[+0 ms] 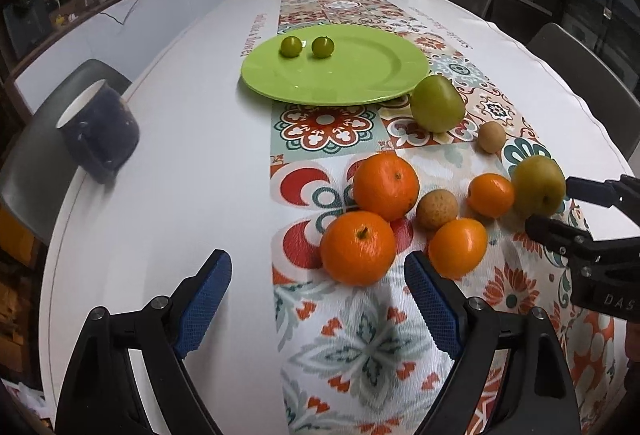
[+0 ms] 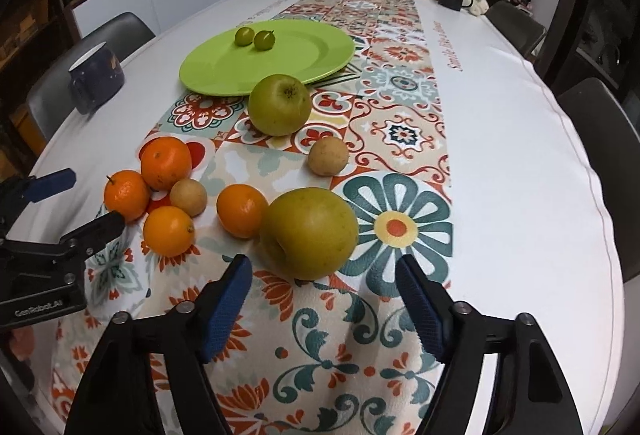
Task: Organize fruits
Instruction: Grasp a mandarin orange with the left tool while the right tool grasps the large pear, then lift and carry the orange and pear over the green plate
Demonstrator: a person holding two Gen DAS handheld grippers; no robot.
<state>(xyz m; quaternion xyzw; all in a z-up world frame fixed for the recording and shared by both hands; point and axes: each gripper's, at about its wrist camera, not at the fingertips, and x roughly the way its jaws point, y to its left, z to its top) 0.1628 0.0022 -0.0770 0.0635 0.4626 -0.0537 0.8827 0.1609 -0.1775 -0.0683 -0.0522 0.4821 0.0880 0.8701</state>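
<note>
- Patterned tabletop [image 2: 500, 163] carries loose fruit near the green plate [image 2: 224, 75];
- right gripper [image 2: 324, 299] fingers wide open, empty, facing the yellow-green apple [image 2: 310, 233]; straddle it squarely, close gently;
- left gripper [image 1: 318, 291] open, empty.

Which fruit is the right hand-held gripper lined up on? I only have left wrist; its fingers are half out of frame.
Observer: The yellow-green apple, at the mouth of the right hand-held gripper.
Operator: Pads touching it?
Observer: No contact visible; the blue pads are spread wide and cloth shows on both sides of the apple.
Operator: Any fruit on its far right side?
Observer: None, only the patterned cloth.
</note>
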